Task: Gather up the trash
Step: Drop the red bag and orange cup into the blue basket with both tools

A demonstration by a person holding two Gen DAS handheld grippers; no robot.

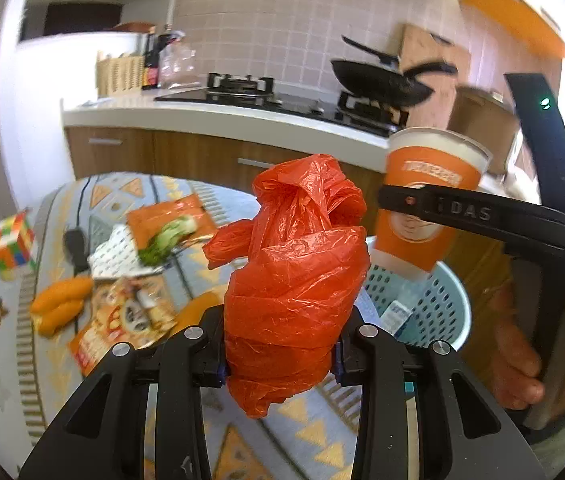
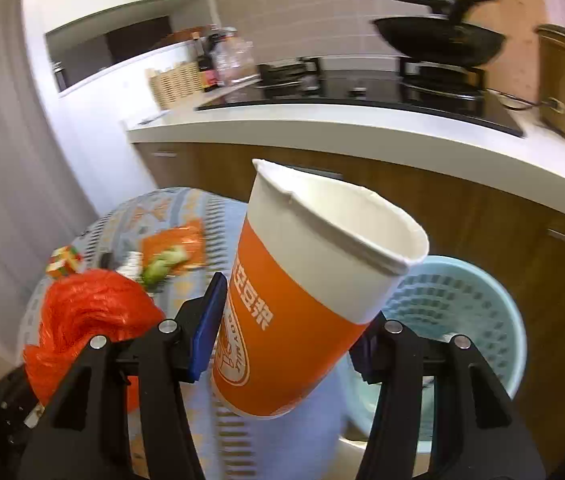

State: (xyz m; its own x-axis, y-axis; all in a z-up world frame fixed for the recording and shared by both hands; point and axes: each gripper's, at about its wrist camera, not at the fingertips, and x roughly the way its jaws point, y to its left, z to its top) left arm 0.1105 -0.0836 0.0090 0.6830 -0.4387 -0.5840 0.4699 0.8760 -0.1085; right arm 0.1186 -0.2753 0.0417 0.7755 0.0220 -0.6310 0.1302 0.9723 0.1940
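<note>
A crumpled orange plastic bag [image 1: 294, 276] is sitting upright, pinched between pads. An orange-and-white paper cup [image 2: 302, 296] is tilting, empty, above a pale blue perforated basket [image 2: 478, 312] beside the desk.

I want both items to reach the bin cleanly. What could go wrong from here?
1. The paper cup sits tilted in the right tool, partly over the table, so released now it may miss the blue basket.
2. The orange plastic bag in the left tool hangs loose and could snag.
</note>
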